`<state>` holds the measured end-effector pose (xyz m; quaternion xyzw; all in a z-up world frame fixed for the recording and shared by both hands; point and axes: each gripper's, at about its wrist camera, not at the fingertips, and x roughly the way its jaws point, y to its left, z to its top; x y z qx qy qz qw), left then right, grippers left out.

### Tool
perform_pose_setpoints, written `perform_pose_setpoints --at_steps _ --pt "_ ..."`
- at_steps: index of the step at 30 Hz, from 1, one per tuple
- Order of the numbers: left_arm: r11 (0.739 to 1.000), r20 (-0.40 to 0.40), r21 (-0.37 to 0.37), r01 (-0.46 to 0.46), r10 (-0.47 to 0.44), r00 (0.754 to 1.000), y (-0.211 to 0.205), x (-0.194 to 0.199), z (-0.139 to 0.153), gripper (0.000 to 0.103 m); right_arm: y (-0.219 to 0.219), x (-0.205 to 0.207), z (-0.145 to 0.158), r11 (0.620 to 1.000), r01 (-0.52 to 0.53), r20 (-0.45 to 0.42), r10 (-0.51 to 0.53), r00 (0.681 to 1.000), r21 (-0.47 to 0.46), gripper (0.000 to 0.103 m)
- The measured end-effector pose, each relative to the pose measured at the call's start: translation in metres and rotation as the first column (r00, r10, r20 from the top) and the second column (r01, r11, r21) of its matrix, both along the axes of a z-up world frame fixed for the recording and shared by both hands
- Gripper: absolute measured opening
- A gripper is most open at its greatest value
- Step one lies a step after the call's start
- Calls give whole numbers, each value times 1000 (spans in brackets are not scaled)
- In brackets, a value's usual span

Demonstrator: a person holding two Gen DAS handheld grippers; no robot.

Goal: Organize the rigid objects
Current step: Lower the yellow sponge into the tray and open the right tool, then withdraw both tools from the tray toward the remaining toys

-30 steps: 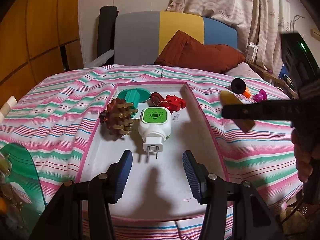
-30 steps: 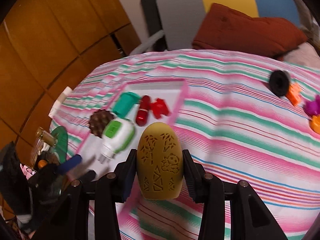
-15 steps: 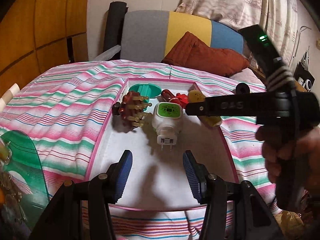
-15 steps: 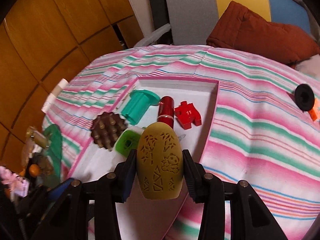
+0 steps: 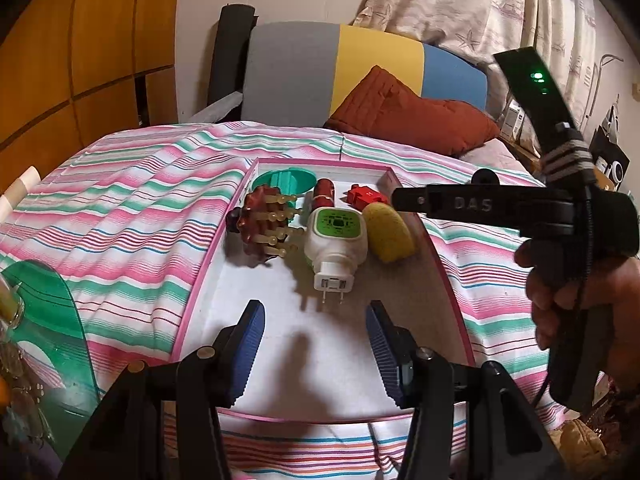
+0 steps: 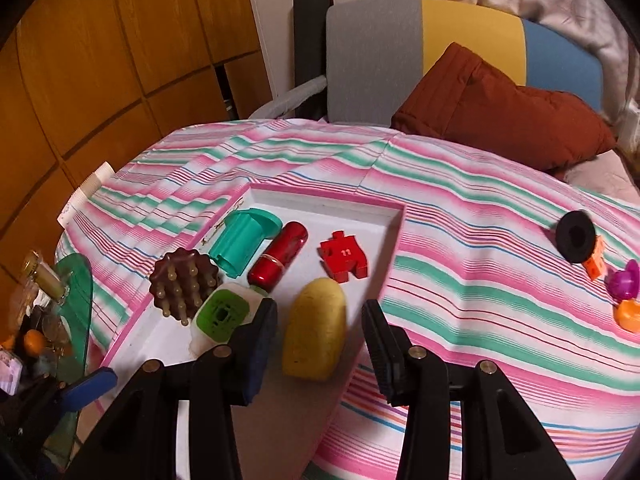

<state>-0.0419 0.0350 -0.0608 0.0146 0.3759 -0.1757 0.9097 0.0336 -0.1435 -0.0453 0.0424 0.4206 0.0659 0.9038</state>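
Note:
A white tray with a pink rim (image 5: pixel 280 360) (image 6: pixel 320 208) lies on the striped bedspread. It holds a brown spiky ball (image 5: pixel 264 228) (image 6: pixel 182 280), a teal cup (image 6: pixel 240 244), a red cylinder (image 6: pixel 280 256), a red puzzle piece (image 6: pixel 344 258) and a white and green plug-in device (image 5: pixel 336 240) (image 6: pixel 222 316). A yellow oval piece (image 6: pixel 316 328) (image 5: pixel 390 236) rests on the tray floor by the right wall. My right gripper (image 6: pixel 319 308) (image 5: pixel 400 200) hovers over it, open, with gaps at both pads. My left gripper (image 5: pixel 314 312) is open and empty over the tray's near half.
On the bedspread to the right lie a black ring (image 6: pixel 576 236), an orange block (image 6: pixel 596 264), a magenta piece (image 6: pixel 624 284) and an orange piece (image 6: pixel 628 314). A green glass shelf (image 5: pixel 52 320) with bottles stands at the left. A brown cushion (image 5: pixel 412 120) lies behind.
My right gripper moved left over the tray. The yellow piece, which filled its jaws before, now lies on the tray floor apart from the pads. The left gripper stayed put.

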Motion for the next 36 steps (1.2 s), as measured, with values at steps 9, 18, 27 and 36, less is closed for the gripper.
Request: perform_pose_setpoints --at_steps 9,18,27,36 --pt "999 -5 -4 39 -39 999 -14 -2 3 53 -24 -19 3 1000 24 -13 -24 1000 18 46" --pt "995 -3 8 103 -103 995 -37 -6 7 53 -61 -36 -1 998 60 -39 -61 997 -19 47" --pt "984 -7 9 177 -177 984 -67 -11 14 53 -113 -47 -14 992 115 -91 -119 989 -56 52" --pt "953 -27 7 302 -301 953 -121 -23 17 53 -178 -54 -24 980 185 -129 -194 973 -78 53"
